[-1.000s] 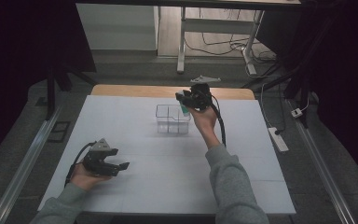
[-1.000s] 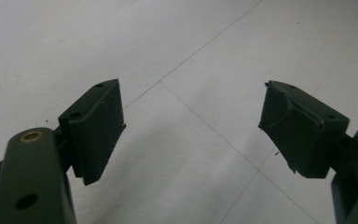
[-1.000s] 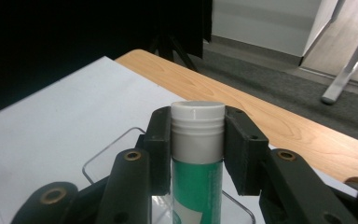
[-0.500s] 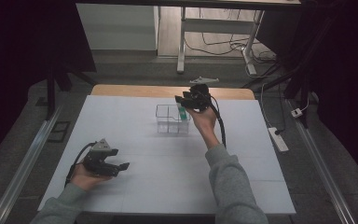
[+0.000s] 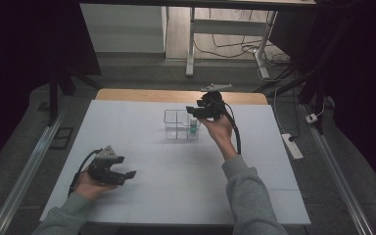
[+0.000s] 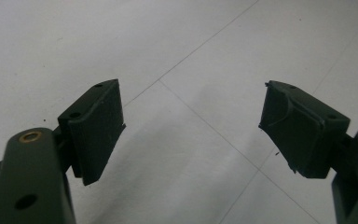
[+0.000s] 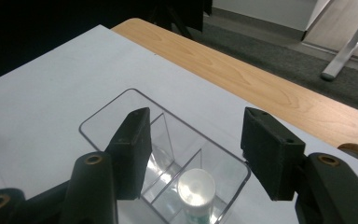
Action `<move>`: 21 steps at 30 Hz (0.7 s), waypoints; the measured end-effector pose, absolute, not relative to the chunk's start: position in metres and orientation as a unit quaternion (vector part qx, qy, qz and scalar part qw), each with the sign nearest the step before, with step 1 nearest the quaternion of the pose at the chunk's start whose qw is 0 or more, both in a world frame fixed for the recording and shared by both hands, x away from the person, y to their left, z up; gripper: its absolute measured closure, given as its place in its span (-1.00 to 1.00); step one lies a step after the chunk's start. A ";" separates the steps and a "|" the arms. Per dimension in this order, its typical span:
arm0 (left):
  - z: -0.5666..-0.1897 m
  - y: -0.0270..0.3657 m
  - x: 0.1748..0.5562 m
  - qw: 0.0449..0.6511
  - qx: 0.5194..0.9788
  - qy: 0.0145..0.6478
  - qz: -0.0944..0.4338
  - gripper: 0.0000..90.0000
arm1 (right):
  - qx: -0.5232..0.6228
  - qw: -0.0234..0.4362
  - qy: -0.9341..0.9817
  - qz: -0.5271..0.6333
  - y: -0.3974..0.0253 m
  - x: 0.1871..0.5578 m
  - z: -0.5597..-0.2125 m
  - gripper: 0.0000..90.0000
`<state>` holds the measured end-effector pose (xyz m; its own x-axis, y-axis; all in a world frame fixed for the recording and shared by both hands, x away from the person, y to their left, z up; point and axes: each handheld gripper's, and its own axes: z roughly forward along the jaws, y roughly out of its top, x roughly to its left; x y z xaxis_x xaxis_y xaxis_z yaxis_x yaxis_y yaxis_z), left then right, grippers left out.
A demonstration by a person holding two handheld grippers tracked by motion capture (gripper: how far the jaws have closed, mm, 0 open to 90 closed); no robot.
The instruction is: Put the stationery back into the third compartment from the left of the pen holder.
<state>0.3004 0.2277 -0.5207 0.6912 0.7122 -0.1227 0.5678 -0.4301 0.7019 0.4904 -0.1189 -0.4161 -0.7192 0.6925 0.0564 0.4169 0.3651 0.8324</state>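
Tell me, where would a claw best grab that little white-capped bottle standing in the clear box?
Probably by the white cap, from straight above. The bottle stands upright in one compartment of the clear divided box, whose walls and dividers close in its sides, so only the top is free. The right claw is above it, jaws open wide enough to straddle the round cap.

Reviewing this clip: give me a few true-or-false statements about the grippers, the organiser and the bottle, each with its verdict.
1. The right gripper hangs above the clear plastic divided organiser box with its jaws apart. True.
2. The small white-capped bottle with a green label lies on the white table outside the box. False: it stands upright inside one compartment.
3. The left gripper is shut on the bottle. False: its jaws are open over bare table.
4. The box has inner dividers. True.
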 end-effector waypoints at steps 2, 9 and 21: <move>-0.521 0.227 0.300 0.373 0.840 0.381 0.098 -0.54 | 0.340 0.153 0.812 0.448 -0.121 0.489 -0.417 -0.08; -0.520 0.228 0.300 0.378 0.838 0.382 0.101 -0.54 | 0.331 0.145 0.818 0.447 -0.128 0.481 -0.419 -0.10; -0.520 0.229 0.300 0.378 0.838 0.379 0.102 -0.54 | 0.320 0.131 0.823 0.450 -0.154 0.451 -0.417 -0.12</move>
<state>0.2995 0.2287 -0.5197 0.6919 0.7125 -0.1164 0.5588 -0.4265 0.7112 0.4508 -0.1538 -0.4165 -0.7610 0.6446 0.0731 0.4090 0.3894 0.8253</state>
